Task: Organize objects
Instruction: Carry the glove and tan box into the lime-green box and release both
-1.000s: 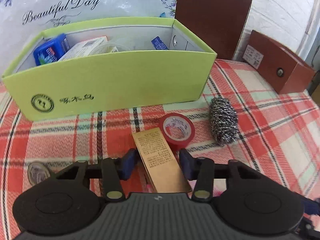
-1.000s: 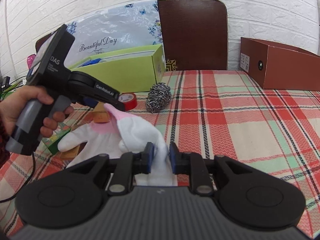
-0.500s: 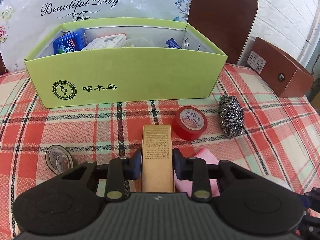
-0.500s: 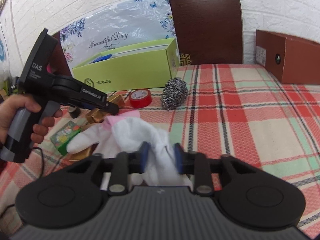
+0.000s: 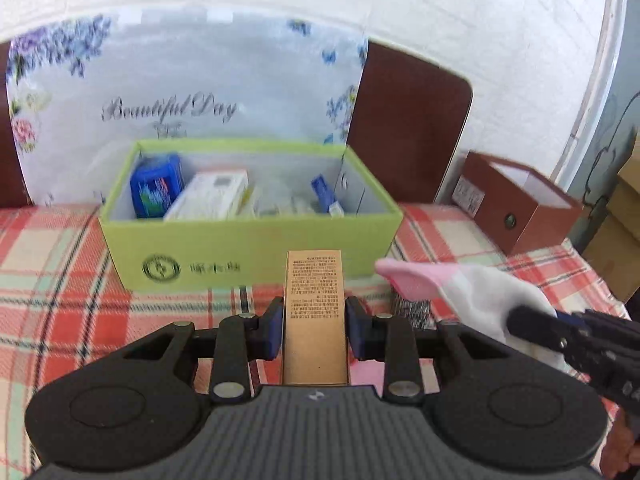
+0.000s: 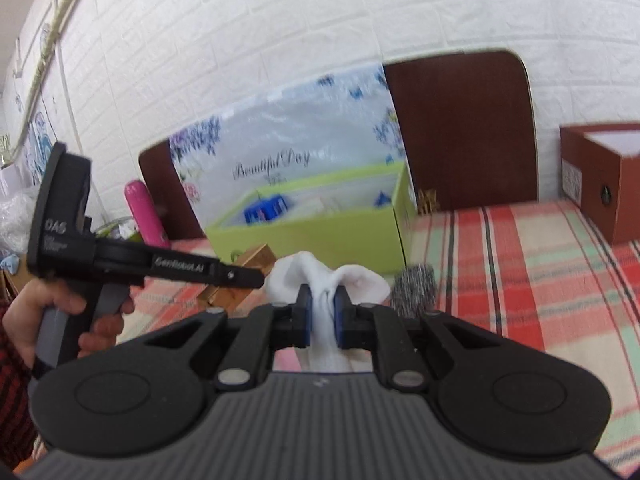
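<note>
While the left gripper point(image 5: 313, 325) pinched the gold box point(image 5: 314, 312) between its blue pads, the box stood lengthwise along the fingers, lifted off the plaid cloth point(image 5: 52, 280). Dead ahead of it sat the green bin point(image 5: 248, 248), open on top, with a blue pack point(image 5: 156, 192) and a white carton point(image 5: 208, 200) inside, both blurred. Off to its right hung the sock point(image 5: 472, 292), white with a pink cuff, clamped by the right gripper point(image 6: 320, 312). From that gripper's view, the sock bunched up between the closed pads, the steel scrubber point(image 6: 414, 286) lay just ahead to the right, and the bin waited further forward. A brown box point(image 6: 608, 184) stood far right.
</note>
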Available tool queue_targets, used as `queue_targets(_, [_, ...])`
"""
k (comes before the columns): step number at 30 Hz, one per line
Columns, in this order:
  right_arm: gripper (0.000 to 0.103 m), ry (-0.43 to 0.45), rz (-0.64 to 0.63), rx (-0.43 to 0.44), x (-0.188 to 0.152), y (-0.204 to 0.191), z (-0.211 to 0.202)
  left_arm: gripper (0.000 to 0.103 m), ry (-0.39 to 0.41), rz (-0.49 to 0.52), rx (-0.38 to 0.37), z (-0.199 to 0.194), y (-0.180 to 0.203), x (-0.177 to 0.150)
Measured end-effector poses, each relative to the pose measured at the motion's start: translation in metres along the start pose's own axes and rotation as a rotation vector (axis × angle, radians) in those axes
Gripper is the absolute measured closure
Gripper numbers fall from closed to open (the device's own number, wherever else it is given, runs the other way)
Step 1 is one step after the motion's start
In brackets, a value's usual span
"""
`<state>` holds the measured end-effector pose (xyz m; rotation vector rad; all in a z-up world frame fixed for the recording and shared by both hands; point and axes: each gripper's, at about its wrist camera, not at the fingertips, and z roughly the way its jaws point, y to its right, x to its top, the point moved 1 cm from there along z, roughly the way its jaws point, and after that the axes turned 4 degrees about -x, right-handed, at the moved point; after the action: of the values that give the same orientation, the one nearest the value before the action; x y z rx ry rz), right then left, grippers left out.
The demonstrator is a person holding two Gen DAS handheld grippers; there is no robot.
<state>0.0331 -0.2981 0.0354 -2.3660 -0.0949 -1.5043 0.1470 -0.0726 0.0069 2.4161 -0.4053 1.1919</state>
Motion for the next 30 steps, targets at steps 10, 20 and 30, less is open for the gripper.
queue_targets(10, [0.092,0.146,-0.047,-0.038,0.074,-0.008,0.065,0.070,0.115,-0.011,0.054,0.003,-0.028,0.071])
queue_targets(20, [0.088,0.060,-0.098,-0.122,0.077,-0.007,0.185,0.064,0.093,-0.058,0.116,0.079,-0.083,0.095])
queue_targets(30, [0.016,-0.011,-0.252,-0.192,0.044,-0.016,0.199,0.027,0.073,-0.052,0.186,0.063,-0.089,0.070])
